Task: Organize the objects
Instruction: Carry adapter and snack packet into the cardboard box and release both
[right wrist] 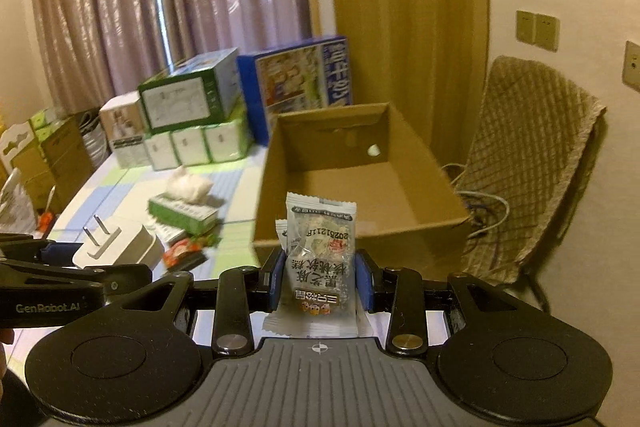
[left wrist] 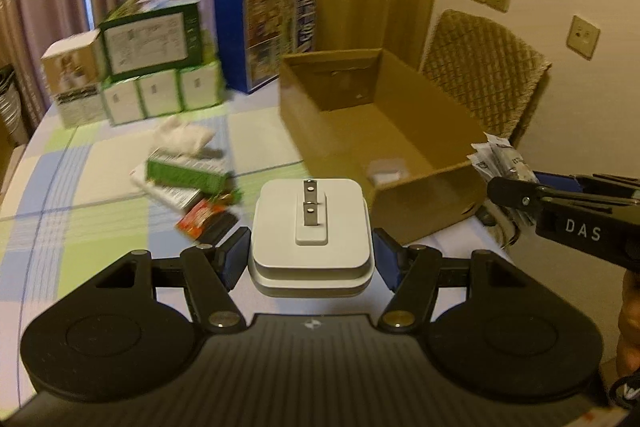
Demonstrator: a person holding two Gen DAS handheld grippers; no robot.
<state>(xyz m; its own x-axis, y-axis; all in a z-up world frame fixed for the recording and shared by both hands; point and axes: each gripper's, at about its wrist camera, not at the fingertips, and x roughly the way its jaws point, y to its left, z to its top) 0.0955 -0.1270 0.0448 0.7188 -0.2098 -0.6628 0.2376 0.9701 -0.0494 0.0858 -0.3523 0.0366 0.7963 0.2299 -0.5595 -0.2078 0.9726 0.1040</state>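
Both grippers carry a load toward the cardboard box (right wrist: 360,183), the landmark for what follows. The left gripper (left wrist: 311,259) has its jaws closed on the flanks of a white plug adapter (left wrist: 311,227), held short of the box's near wall, to the left of the near corner, prongs pointing up and away from the camera; gripping the flat sides keeps the prongs clear of the pads. The right gripper (right wrist: 320,279) has its jaws closed on clear snack packets (right wrist: 320,259), at least two, standing on end just in front of the near wall; pinching them at mid-height probably keeps the soft film from folding over.

The box stands open-topped on the desk (left wrist: 100,155). A small pale object (left wrist: 386,169) lies on its floor against the near wall; the rest of the floor in view is bare, and a hole in the far wall shows light.

Left of the box, still on the desk: a green tissue box (right wrist: 182,213) with a tissue pulled up and a red-and-black packet (right wrist: 182,253). Stacked cartons (right wrist: 188,115) stand beyond its far-left corner.
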